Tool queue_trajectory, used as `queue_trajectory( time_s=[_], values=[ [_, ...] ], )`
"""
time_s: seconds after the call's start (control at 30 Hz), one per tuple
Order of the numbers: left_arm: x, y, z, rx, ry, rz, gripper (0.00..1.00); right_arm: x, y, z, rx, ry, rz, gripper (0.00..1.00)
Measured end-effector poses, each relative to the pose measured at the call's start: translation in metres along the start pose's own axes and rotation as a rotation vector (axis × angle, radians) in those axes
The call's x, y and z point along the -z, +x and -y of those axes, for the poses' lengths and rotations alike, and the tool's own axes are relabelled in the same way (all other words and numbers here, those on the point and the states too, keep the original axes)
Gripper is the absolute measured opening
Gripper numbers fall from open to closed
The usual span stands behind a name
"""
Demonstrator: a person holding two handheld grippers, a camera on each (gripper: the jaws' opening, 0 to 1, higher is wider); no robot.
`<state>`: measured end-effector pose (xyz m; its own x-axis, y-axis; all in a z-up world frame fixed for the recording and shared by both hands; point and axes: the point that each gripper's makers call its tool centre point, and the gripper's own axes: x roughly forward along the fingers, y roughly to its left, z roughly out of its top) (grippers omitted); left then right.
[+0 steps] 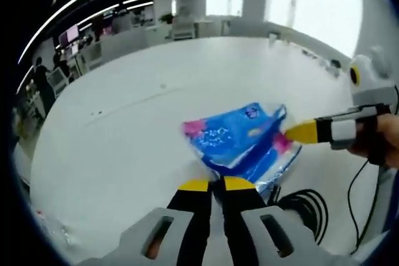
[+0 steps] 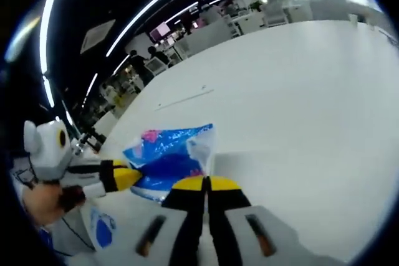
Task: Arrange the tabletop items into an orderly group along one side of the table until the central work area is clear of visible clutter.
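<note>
A blue plastic packet (image 1: 243, 141) with pink and white print hangs over the white table (image 1: 137, 110), pulled between both grippers. In the left gripper view my left gripper (image 1: 216, 184) is shut on the packet's near lower corner. The right gripper (image 1: 299, 132) comes in from the right, held by a hand, and pinches the packet's right edge. In the right gripper view the same packet (image 2: 168, 154) lies just past my right gripper (image 2: 207, 183), whose yellow tips are closed on its edge. The left gripper (image 2: 131, 177) grips its left side.
A coil of black cable (image 1: 305, 207) lies on the table by the near right edge. A second packet with a blue mark (image 2: 103, 228) sits low on the left. Wide bare tabletop (image 2: 299, 104) stretches beyond. Desks, monitors and people stand far off.
</note>
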<state>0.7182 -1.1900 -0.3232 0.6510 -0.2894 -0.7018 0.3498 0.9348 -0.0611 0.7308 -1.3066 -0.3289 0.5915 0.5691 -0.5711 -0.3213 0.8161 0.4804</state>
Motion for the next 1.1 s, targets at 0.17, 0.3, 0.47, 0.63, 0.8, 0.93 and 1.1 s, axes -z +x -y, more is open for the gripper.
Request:
queue_trajectory(
  time_s=[0.17,0.3,0.47,0.63,0.8,0.93,1.1],
  values=[
    [0.003,0.011,0.001,-0.013,0.008,-0.023,0.02,0.007,0.005,0.009,0.012,0.007,-0.024,0.00],
    [0.013,0.021,0.000,-0.032,0.008,-0.061,0.03,0.016,0.008,0.015,0.023,-0.004,-0.048,0.00],
    [0.023,0.032,0.001,-0.026,0.007,-0.097,0.03,0.027,0.012,0.023,0.036,-0.022,-0.080,0.00],
    [0.037,0.037,0.000,-0.028,-0.023,-0.143,0.03,0.033,0.016,0.022,0.026,-0.052,-0.109,0.00],
    [0.028,0.036,-0.002,-0.029,-0.013,-0.111,0.01,0.038,0.014,0.020,0.041,-0.098,-0.117,0.00],
    [0.029,0.036,-0.003,-0.042,-0.056,-0.086,0.00,0.037,0.014,0.022,0.037,-0.077,-0.089,0.00],
    [0.029,0.036,-0.003,-0.043,-0.048,-0.078,0.00,0.036,0.014,0.021,0.037,-0.102,-0.094,0.00]
  ],
)
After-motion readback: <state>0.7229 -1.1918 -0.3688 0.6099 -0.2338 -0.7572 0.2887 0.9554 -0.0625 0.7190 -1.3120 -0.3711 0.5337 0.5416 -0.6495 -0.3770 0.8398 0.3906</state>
